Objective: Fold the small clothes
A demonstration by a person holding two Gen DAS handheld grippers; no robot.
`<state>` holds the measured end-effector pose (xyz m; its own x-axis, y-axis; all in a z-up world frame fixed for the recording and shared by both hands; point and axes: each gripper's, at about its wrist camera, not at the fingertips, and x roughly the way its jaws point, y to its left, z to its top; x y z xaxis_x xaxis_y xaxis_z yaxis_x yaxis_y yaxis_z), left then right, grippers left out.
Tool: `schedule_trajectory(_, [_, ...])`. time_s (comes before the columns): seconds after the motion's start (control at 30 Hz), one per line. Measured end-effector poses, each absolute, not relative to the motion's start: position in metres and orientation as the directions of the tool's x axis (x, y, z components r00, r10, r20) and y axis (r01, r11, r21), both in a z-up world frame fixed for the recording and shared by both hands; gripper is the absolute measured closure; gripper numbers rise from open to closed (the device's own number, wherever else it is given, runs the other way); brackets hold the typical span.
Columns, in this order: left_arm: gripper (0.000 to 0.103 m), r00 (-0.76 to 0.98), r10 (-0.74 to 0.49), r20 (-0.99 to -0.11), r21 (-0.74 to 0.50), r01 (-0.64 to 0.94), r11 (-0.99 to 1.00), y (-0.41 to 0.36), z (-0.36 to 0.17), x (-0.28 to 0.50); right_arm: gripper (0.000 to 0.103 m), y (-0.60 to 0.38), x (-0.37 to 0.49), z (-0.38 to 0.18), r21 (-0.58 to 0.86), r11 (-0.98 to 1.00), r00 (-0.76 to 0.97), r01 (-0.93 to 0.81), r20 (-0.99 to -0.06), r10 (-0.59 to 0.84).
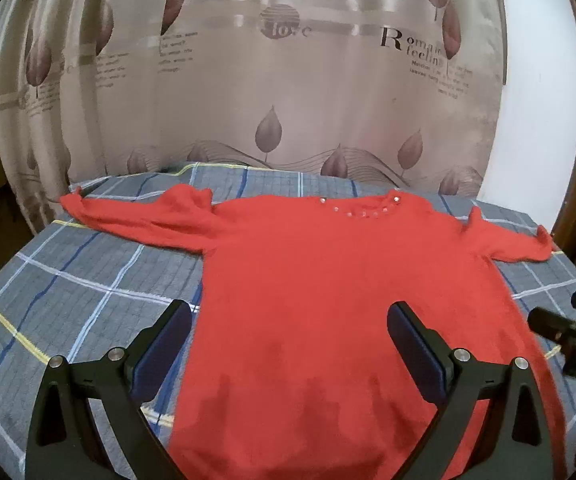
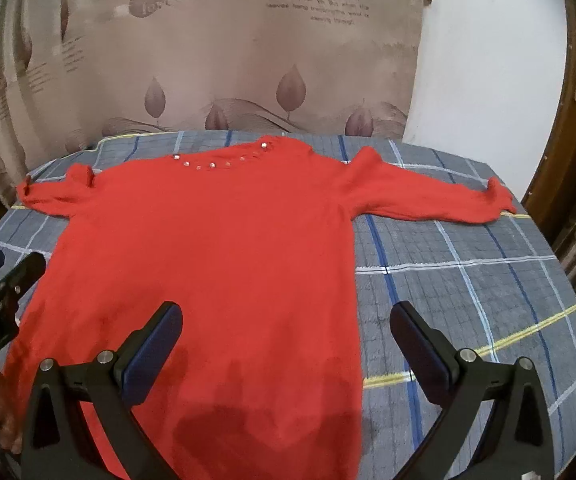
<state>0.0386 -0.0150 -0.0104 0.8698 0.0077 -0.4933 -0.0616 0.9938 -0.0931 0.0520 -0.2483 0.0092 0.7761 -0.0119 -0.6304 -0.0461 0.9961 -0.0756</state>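
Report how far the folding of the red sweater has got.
Done: the red sweater lies spread flat on the plaid sheet, both sleeves out. In hand: nothing; the left gripper and right gripper hover open above the hem. Left: every fold, sleeves and body alike.

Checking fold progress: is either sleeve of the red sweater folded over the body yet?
No. In the right wrist view both sleeves of the red sweater lie spread out to the sides on the plaid sheet.
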Motion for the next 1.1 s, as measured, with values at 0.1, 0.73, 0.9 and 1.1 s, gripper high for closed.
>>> schedule_trajectory(0.1, [0.005,0.864,0.0,-0.503,-0.109,-0.063,0.992,-0.014,-0.02,0.048,0.0,-0.26,0.064,0.007,-0.043,0.998,0.769,-0.038,-0.639,0.002])
schedule_trajectory(0.73, [0.004,0.818,-0.04,-0.573,-0.193,-0.087,0.977,-0.011,-0.042,0.064,0.023,-0.427,0.142,0.001,0.289,0.95,0.775,0.121,-0.625,0.092])
schedule_trajectory(0.9, [0.003,0.82,-0.043,-0.571,-0.177,-0.071,0.982,-0.014,-0.042,0.065,0.034,-0.53,0.172,-0.02,0.436,0.846,0.766,0.306,-0.64,0.052])
schedule_trajectory(1.1, [0.003,0.779,-0.065,-0.624,-0.205,-0.082,0.975,-0.009,-0.051,0.074,0.035,-0.627,0.204,-0.037,0.75,0.607,0.831,0.264,-0.496,0.252])
